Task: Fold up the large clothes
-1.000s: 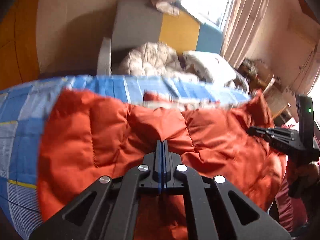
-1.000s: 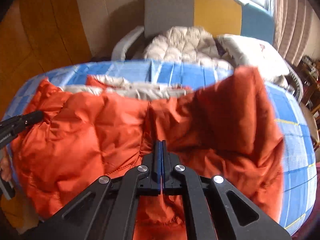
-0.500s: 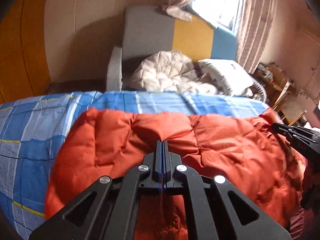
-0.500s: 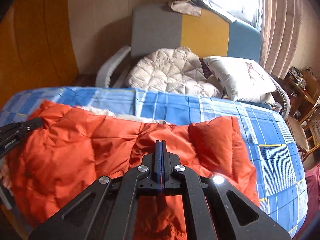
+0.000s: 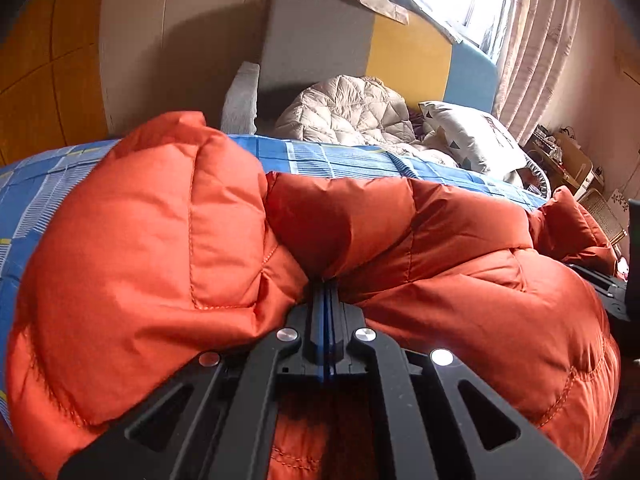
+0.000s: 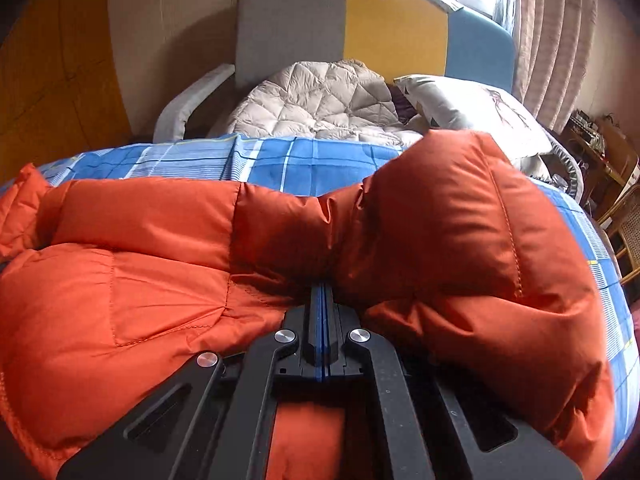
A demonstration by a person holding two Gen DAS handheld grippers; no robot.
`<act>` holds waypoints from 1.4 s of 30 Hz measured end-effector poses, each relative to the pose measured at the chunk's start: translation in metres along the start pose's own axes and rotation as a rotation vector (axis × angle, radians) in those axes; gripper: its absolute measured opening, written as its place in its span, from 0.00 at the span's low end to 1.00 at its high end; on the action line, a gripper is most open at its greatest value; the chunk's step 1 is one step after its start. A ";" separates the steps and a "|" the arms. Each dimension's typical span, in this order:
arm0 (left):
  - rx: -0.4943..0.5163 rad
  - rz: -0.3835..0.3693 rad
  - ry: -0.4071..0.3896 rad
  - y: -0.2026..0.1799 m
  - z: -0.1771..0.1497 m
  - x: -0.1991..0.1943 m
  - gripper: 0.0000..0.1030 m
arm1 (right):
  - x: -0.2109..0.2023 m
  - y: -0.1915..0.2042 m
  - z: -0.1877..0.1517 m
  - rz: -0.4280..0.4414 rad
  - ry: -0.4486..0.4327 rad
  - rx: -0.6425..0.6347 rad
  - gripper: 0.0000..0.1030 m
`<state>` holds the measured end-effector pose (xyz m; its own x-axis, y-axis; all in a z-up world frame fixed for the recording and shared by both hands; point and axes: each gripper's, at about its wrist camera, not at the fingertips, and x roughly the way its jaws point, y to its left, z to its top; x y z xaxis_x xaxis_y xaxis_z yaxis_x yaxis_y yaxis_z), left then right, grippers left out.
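Presently both tongs clamped on orange puffer jacket [image 5: 440, 264]: left tongs [image 5: 325, 286] and right tongs [image 6: 323, 288] each pinch a fold of its near edge. Jacket lies bunched across blue checked bed [image 6: 304, 160]; grey quilted coat [image 6: 320, 100] on far sofa [image 6: 288, 24].

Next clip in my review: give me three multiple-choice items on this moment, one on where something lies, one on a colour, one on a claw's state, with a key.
1. Where does the orange jacket lie?
A. on the blue checked bedspread
B. on the armchair
C. on the floor

2. What colour is the middle panel of the headboard?
A. green
B. yellow
C. red

3. How is the left claw?
A. wide open above the jacket
B. shut on the jacket
C. shut on the pillow

Key:
1 A, blue checks show around the jacket on its far side.
2 B, yellow sits between the grey and blue panels.
3 B, orange fabric bunches at its closed tips.
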<state>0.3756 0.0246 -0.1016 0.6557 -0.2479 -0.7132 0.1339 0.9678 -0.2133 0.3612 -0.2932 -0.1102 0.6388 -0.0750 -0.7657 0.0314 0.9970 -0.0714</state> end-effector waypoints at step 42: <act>0.069 0.020 0.000 -0.094 -0.028 -0.018 0.40 | -0.046 0.026 -0.036 0.064 0.009 0.048 0.50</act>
<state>0.3298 -0.0635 -0.0874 0.6591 -0.2285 -0.7165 0.1718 0.9733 -0.1524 0.3045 -0.2651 -0.0997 0.6339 -0.0115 -0.7733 0.0276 0.9996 0.0078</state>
